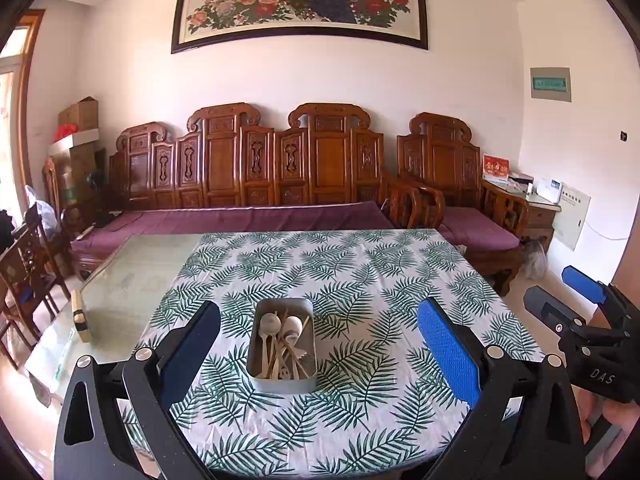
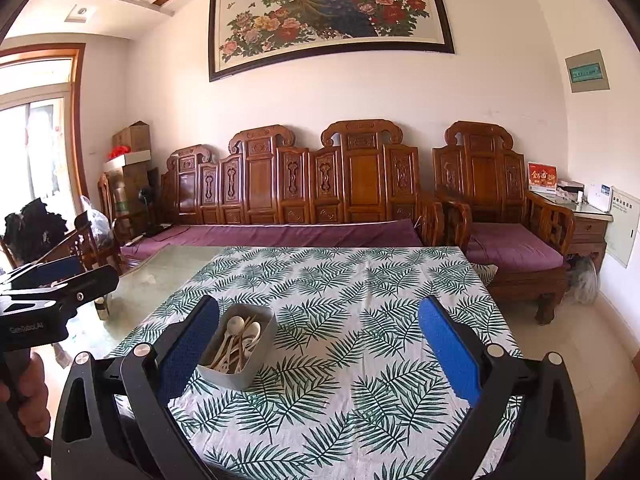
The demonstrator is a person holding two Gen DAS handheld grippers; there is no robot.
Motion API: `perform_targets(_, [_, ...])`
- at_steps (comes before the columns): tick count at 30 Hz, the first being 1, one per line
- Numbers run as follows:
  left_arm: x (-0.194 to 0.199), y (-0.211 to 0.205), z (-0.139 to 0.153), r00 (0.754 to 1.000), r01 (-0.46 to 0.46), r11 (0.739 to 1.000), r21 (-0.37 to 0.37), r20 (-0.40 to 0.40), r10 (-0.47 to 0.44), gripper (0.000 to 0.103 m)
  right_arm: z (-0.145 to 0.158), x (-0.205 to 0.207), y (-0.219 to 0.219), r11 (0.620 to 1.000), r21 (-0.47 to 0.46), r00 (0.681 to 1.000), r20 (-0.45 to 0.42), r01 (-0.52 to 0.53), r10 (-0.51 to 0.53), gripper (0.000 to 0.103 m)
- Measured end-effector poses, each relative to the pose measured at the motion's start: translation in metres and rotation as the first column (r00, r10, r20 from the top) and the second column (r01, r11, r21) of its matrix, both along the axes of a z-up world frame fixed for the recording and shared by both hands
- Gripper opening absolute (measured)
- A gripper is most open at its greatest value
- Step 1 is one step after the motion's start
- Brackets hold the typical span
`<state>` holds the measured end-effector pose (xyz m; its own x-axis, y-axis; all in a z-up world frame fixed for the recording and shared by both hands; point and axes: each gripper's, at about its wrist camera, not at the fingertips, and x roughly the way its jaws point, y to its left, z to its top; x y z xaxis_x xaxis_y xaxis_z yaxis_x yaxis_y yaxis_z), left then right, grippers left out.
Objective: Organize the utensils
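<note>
Since both the left gripper (image 1: 320,344) and right gripper (image 2: 320,344) hover wide and empty, reaching into the metal tin (image 1: 283,344) of seemingly tangled spoons (image 1: 276,326) could drag it across the tablecloth (image 1: 360,276).

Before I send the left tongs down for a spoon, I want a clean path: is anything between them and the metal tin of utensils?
Nothing visible. The left tongs are open, with the metal tin straight ahead; only leaf-print tablecloth lies around it. The right tongs are off to the side.
</note>
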<state>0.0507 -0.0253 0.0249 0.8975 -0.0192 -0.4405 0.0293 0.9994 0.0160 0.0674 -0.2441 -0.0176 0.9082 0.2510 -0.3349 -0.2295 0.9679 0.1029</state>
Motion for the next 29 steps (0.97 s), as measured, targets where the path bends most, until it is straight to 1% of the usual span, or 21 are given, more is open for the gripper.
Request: perform_targets(29, [0.0001,-0.0050,-0.0001,1.000,0.011,1.000,-0.005,0.003,-0.011,0.095,-0.0010,-0.0015,0.0030,1.000,0.002,1.000,0.002,0.000,0.000,0.100])
